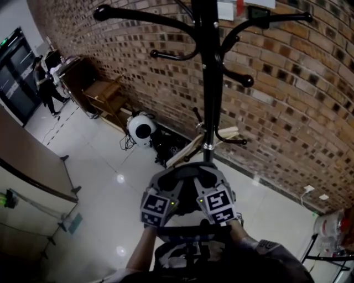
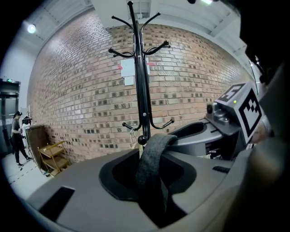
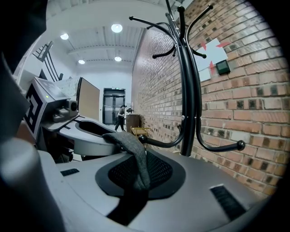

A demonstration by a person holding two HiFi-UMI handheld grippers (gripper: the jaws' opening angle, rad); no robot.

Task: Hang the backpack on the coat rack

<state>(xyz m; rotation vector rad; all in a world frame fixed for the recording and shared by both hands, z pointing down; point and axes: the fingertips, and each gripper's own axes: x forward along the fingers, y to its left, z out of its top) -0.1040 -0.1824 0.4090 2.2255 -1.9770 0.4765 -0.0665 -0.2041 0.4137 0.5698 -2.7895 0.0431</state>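
Note:
The black coat rack (image 1: 207, 77) stands straight ahead against the brick wall, its upper hooks (image 1: 138, 16) spreading overhead and a lower hook (image 1: 232, 141) just past my hands. My left gripper (image 1: 168, 182) and right gripper (image 1: 213, 178) are side by side, each shut on the backpack's grey top strap (image 1: 191, 170). The dark backpack (image 1: 188, 254) hangs below them near the person's body. In the left gripper view the strap (image 2: 152, 158) rises out of the left gripper (image 2: 149, 181) toward the right gripper (image 2: 199, 136). In the right gripper view the strap (image 3: 136, 158) drapes from the right gripper (image 3: 136, 181).
A brick wall (image 1: 287, 99) runs behind the rack. On the floor near its base are a white round device (image 1: 141, 129) and wooden slats (image 1: 188, 149). A wooden cart (image 1: 105, 94) and a person (image 1: 44, 83) are far left. A partition (image 1: 33, 160) stands at left.

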